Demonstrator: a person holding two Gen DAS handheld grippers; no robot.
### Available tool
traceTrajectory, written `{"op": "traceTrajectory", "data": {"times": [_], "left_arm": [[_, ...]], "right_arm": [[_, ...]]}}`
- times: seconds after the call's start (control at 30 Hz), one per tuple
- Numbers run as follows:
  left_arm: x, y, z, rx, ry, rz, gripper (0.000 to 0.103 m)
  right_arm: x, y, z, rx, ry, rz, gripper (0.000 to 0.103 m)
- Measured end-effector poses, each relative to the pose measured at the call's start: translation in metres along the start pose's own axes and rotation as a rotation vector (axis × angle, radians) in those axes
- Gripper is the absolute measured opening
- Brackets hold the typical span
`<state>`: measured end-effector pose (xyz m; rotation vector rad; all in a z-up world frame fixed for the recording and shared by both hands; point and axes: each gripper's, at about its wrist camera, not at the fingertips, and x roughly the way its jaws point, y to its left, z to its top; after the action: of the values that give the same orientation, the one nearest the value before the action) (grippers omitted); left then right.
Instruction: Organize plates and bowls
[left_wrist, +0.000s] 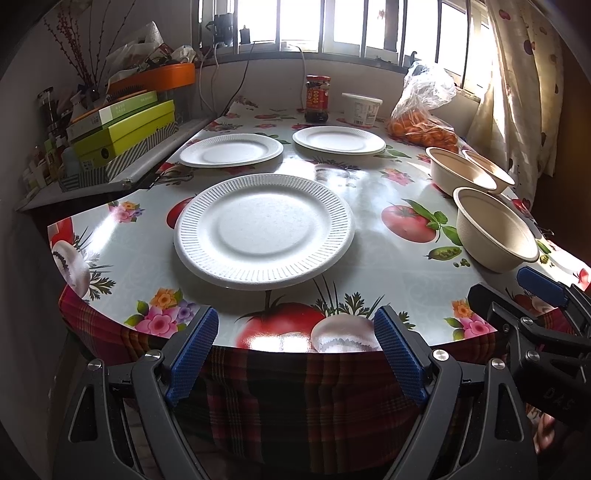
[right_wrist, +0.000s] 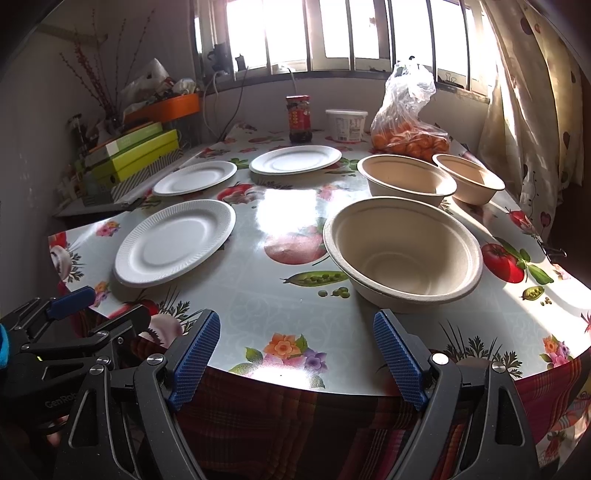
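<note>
Three white ribbed plates lie on the table: a near one (left_wrist: 264, 230) (right_wrist: 173, 242), a far left one (left_wrist: 231, 149) (right_wrist: 194, 177) and a far right one (left_wrist: 339, 139) (right_wrist: 295, 159), which may be a stack. Three beige bowls stand on the right: near (left_wrist: 495, 230) (right_wrist: 402, 251), middle (left_wrist: 461, 170) (right_wrist: 406, 179) and far (left_wrist: 487, 171) (right_wrist: 468, 178). My left gripper (left_wrist: 295, 354) is open and empty at the table's front edge, before the near plate. My right gripper (right_wrist: 295, 356) is open and empty before the near bowl.
The table (left_wrist: 369, 280) has a glossy fruit-print cover. At the back stand a sauce jar (left_wrist: 317, 98), a white tub (left_wrist: 361, 108) and a bag of oranges (left_wrist: 421, 122). Green boxes (left_wrist: 122, 129) sit on a side shelf at left. A curtain (left_wrist: 517, 92) hangs at right.
</note>
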<state>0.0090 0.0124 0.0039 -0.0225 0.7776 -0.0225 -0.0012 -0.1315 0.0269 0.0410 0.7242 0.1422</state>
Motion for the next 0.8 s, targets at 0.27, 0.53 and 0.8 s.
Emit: {"op": "traceTrajectory", "data": {"times": [0.27, 0.53, 0.8], "left_arm": [[-0.0003, 0.0005, -0.0004, -0.005, 0.001, 0.000, 0.087], [-0.0010, 0.0004, -0.0007, -0.004, 0.000, 0.002, 0.087], [-0.0031, 0.0035, 0.0023, -0.008, -0.007, 0.006, 0.087]], "right_arm": [[-0.0004, 0.0000, 0.0008, -0.001, 0.001, 0.000, 0.086], [-0.0006, 0.0000, 0.0009, -0.001, 0.002, 0.000, 0.086], [-0.0010, -0.0006, 0.0011, -0.004, -0.003, 0.000, 0.086]]}}
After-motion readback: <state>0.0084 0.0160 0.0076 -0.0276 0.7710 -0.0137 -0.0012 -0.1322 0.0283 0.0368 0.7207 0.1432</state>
